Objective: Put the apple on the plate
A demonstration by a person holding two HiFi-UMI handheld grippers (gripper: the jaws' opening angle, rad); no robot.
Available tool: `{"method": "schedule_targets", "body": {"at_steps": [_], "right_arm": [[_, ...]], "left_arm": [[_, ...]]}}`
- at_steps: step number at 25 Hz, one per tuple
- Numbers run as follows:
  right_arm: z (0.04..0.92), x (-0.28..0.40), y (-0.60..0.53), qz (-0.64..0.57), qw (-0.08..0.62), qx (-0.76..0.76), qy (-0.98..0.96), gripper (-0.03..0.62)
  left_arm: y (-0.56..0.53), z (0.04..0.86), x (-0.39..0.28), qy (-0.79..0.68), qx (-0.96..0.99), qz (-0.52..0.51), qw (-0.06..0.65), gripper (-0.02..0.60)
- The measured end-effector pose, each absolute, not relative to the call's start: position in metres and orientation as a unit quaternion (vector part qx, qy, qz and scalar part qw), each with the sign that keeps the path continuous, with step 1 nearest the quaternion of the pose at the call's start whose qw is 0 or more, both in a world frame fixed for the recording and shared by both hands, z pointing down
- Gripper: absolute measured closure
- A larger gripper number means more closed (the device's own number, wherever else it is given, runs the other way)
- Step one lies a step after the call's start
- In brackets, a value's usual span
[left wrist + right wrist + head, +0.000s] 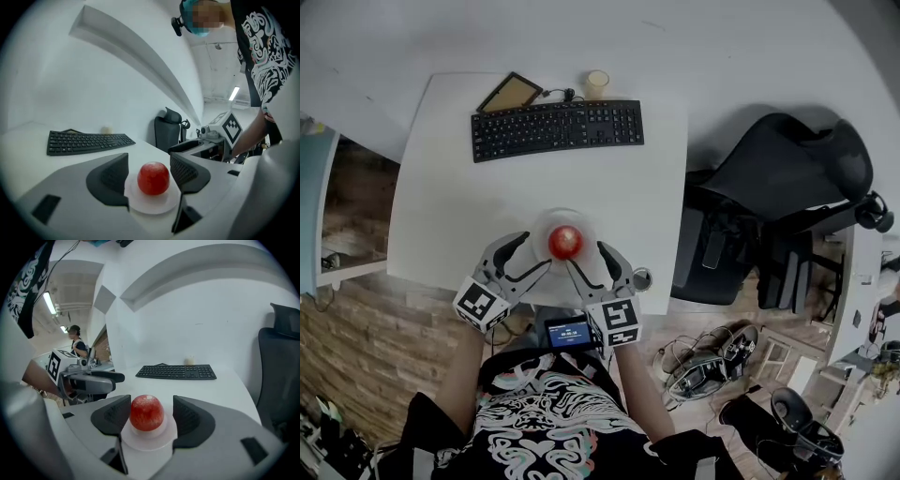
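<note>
The apple (565, 241) sits on the white plate (542, 223) near the front edge of the white desk (455, 192). A keyboard (557, 129) lies farther back, and a black office chair (773, 183) stands beside the desk. The left gripper (528, 255) and right gripper (589, 261) flank the plate, fingers spread wide and gripping nothing.

I see a red, faintly speckled apple (565, 241) on a white plate (147, 442). The left gripper (532, 253) and right gripper (588, 258) are grey with black pads (112, 176); each marker cube (480, 303) has black-and-white squares. Beyond the jaw tips, a white table (459, 197) and black keyboard (557, 128); behind the grippers, a black shirt (546, 427) with white swirls.
</note>
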State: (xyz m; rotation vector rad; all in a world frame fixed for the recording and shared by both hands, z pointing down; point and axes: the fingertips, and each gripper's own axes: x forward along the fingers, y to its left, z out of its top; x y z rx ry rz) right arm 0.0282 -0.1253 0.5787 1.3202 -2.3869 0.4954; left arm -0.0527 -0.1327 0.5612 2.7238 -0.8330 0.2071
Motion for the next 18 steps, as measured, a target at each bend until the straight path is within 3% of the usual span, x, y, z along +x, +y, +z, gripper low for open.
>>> {"method": "schedule_targets", "body": {"at_steps": [1, 3, 4, 5, 8, 18], "right_arm": [[0.575, 0.031, -0.124, 0.173, 0.183, 0.472, -0.845, 0.293], [0.565, 0.037, -0.122, 0.161, 0.181, 0.487, -0.839, 0.325], [0.558, 0.041, -0.121, 0.149, 0.181, 0.499, -0.834, 0.461], [0.551, 0.045, -0.119, 0.137, 0.181, 0.509, -0.83, 0.541], [0.538, 0.052, -0.109, 0.124, 0.184, 0.52, -0.825, 0.564], [0.496, 0.068, -0.052, 0.122, 0.145, 0.56, -0.807, 0.565]], "left_arm": [[-0.133, 0.556, -0.057, -0.299, 0.942, 0.067, 0.14, 0.326], [-0.133, 0.548, -0.065, -0.319, 0.936, 0.063, 0.136, 0.48], [-0.133, 0.544, -0.069, -0.327, 0.933, 0.063, 0.134, 0.511], [-0.132, 0.54, -0.073, -0.334, 0.931, 0.064, 0.132, 0.53], [-0.129, 0.526, -0.082, -0.371, 0.919, 0.094, 0.096, 0.565], [-0.086, 0.468, -0.085, -0.407, 0.908, 0.104, 0.017, 0.566]]}}
